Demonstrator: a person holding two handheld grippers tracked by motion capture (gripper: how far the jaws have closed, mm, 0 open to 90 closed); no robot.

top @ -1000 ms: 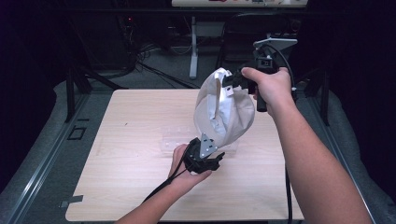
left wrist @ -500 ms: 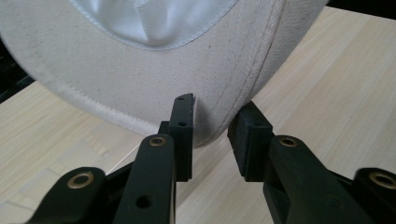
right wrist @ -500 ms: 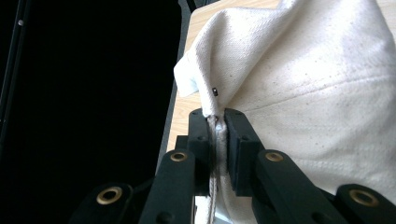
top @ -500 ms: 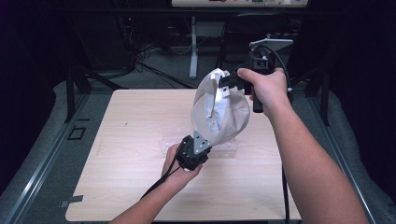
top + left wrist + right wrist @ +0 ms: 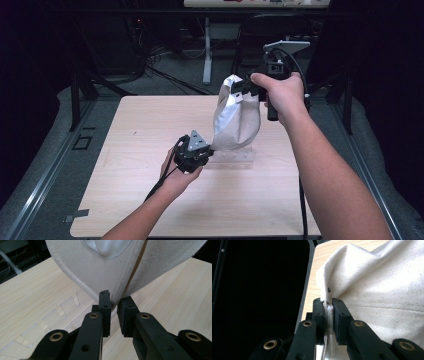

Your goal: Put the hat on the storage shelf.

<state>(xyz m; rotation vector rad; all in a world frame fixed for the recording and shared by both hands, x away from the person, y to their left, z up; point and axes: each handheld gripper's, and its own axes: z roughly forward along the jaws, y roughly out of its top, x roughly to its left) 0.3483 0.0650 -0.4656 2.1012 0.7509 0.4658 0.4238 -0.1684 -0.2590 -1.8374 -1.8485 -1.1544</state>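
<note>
A white canvas bag [image 5: 235, 117] hangs above the wooden table [image 5: 125, 150], stretched between both grippers. My right gripper [image 5: 245, 90] is raised at the far right and is shut on the bag's top seam [image 5: 328, 302], where the cloth [image 5: 382, 290] bunches between its jaws. My left gripper [image 5: 207, 147] is low over the table's middle. Its jaws stand close together at the bag's bottom corner [image 5: 113, 300], with the cloth fold [image 5: 100, 272] pinched between their tips.
A clear plastic slotted rack [image 5: 230, 157] lies flat on the table under the bag; the left gripper view shows it as a clear slotted rack [image 5: 50, 320]. Dark floor, cables and a stand leg [image 5: 206, 55] lie beyond the far edge.
My left gripper has moved left and slightly away with the bag's bottom corner. The bag now hangs narrower and more upright. The right hand has stayed almost still.
</note>
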